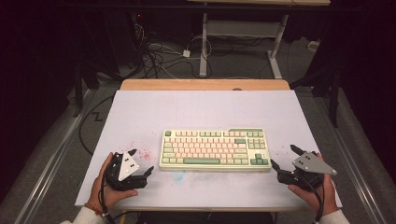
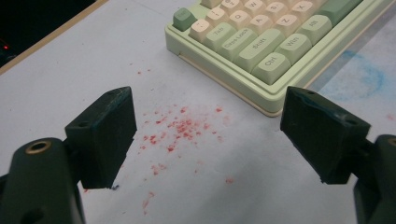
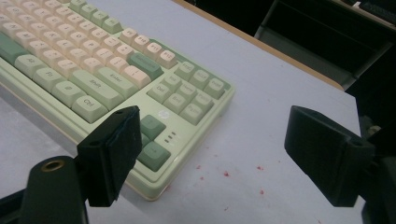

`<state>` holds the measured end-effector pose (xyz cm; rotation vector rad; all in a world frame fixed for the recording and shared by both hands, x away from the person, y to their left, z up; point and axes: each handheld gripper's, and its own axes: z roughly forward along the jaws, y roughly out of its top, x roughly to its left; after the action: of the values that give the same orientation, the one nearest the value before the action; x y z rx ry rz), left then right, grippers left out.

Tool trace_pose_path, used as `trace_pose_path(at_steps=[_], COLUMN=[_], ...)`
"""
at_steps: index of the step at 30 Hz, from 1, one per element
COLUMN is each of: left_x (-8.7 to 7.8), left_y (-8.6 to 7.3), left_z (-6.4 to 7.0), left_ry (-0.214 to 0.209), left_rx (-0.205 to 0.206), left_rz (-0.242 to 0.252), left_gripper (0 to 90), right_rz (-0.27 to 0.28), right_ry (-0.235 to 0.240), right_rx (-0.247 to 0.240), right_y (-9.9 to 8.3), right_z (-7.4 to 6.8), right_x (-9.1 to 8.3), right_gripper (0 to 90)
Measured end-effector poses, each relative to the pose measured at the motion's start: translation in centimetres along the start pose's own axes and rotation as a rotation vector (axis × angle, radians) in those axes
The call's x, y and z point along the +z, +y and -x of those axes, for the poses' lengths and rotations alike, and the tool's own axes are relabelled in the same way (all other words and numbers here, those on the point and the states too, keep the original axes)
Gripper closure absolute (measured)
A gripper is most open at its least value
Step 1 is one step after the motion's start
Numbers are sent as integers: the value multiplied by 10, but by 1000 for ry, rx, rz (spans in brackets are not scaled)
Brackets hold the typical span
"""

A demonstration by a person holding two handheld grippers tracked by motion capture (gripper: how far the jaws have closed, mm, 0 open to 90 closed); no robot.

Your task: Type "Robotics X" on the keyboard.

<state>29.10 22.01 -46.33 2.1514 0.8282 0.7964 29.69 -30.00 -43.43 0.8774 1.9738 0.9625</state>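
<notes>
My left tool sits on the desk just left of the mechanical keyboard, jaws spread wide and holding nothing, with red specks on the surface between them. The keyboard lies untouched mid-desk, square to the near edge. My right tool waits off its right end, equally wide and empty. I judge that nothing is gripped yet; all the handling remains.

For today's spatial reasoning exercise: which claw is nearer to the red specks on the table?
Left. The left claw sits beside the red specks; the right claw is beyond the keyboard's far end.
</notes>
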Motion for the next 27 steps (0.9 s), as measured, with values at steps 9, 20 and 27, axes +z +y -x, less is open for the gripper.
trace_pose_path(at_steps=[9, 20, 27], left_x=[2, 4, 4], left_y=[2, 7, 15], left_z=[-1, -3, 0], left_ry=[1, -19, -52], left_rx=[-9, -31, -53], left_rz=[-20, -18, -11], left_gripper=[180, 193, 218], right_rz=[47, -10, -43], right_ry=[109, 229, 295], right_rx=[22, 4, -27], right_y=[9, 36, 49], right_z=[4, -9, -26], right_x=[-6, 10, 29], right_gripper=[347, 885, 900])
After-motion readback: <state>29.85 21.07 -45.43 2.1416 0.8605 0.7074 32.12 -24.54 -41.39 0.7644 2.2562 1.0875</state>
